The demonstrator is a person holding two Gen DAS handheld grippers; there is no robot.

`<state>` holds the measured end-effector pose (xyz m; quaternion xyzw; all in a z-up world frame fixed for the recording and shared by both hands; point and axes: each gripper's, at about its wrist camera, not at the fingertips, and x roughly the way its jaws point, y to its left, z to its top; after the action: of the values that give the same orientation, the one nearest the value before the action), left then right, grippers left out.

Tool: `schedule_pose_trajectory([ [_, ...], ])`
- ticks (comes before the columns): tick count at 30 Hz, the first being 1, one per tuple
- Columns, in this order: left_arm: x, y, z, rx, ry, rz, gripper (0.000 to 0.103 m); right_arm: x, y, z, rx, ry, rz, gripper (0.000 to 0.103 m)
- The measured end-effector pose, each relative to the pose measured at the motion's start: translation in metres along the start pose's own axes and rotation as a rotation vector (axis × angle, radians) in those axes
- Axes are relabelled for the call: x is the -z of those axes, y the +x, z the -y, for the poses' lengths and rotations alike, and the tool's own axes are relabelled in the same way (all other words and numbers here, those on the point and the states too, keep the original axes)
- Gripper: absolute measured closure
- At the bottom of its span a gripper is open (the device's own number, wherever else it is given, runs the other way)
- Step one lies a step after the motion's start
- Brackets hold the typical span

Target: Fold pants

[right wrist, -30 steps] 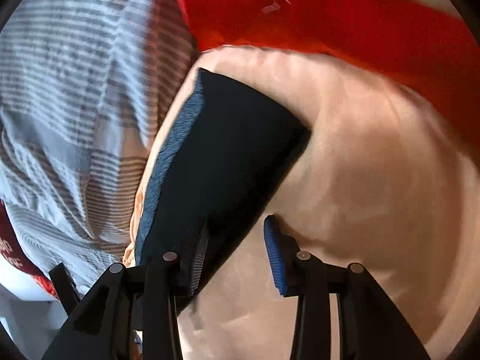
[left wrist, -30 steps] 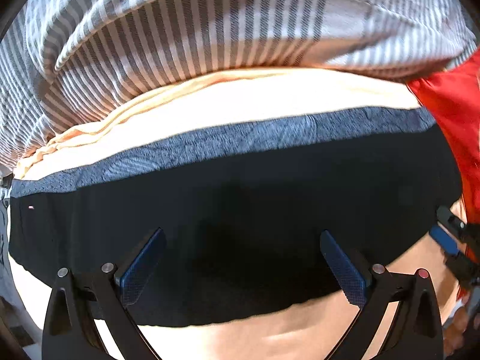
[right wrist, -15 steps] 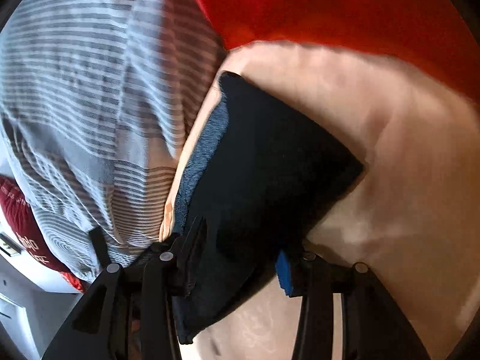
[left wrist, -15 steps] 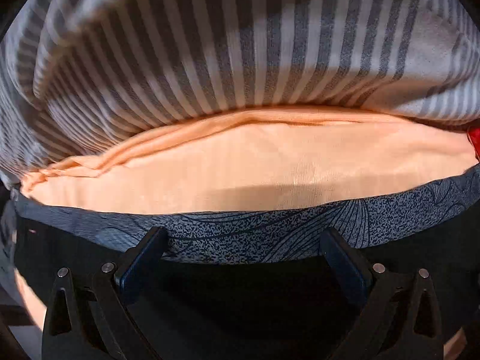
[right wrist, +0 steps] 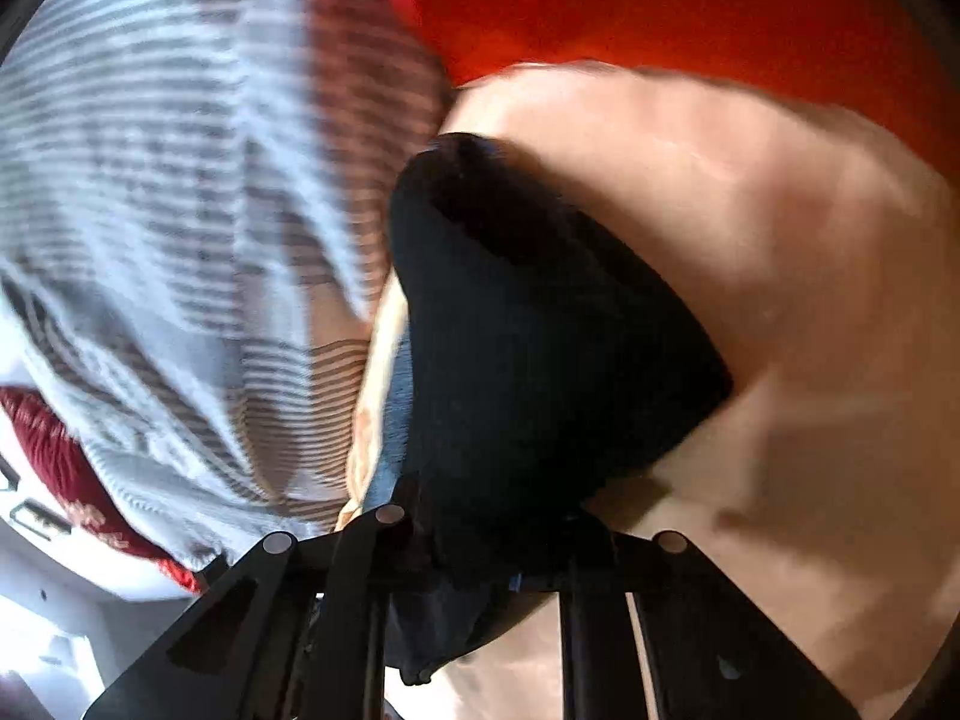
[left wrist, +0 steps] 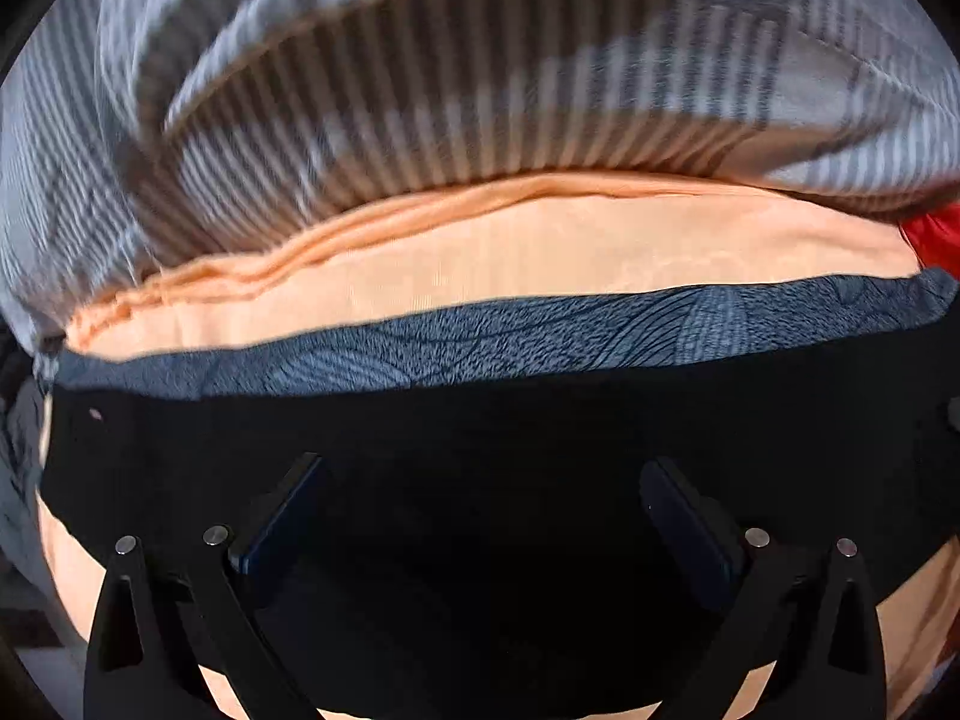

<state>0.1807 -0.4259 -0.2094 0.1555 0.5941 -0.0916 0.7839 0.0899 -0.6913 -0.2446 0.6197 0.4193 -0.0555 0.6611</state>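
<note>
The black pants lie folded on a peach sheet, with a blue-grey patterned band along their far edge. My left gripper is open, its fingers spread wide over the black cloth and holding nothing. In the right wrist view the pants rise as a lifted black fold. My right gripper is shut on the pants' near edge, and the cloth hides its pads.
A grey and white striped blanket is bunched behind the pants and also shows in the right wrist view. A red cloth lies at the far right on the sheet. A dark red item sits at the lower left.
My right gripper closed on the pants' edge and lifted it into a raised fold. My left gripper stayed open and drew back, so more black cloth shows beneath it.
</note>
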Motion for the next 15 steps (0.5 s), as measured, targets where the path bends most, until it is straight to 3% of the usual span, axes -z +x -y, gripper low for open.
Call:
schedule_pose_trajectory([
  [2, 0.001, 0.008, 0.003, 0.015, 0.002, -0.001, 0.000, 0.002, -0.003, -0.016, -0.018, -0.030, -0.001, 0.088],
  [4, 0.009, 0.018, 0.017, -0.003, 0.080, -0.008, 0.000, 0.008, -0.008, -0.037, -0.042, -0.061, -0.003, 0.089],
  [5, 0.017, 0.015, 0.018, -0.012, 0.085, 0.054, 0.000, 0.011, -0.008, -0.045, -0.049, -0.076, -0.009, 0.089],
  [8, 0.022, 0.013, 0.016, 0.002, 0.101, 0.074, 0.000, 0.027, -0.005, -0.086, -0.043, -0.179, -0.023, 0.089],
  [11, 0.015, 0.016, -0.005, 0.074, 0.080, -0.004, 0.000, 0.047, 0.005, -0.126, -0.013, -0.292, -0.040, 0.089],
  [15, 0.019, 0.001, -0.057, 0.129, 0.026, 0.004, 0.000, 0.080, 0.027, -0.176, 0.073, -0.460, -0.061, 0.089],
])
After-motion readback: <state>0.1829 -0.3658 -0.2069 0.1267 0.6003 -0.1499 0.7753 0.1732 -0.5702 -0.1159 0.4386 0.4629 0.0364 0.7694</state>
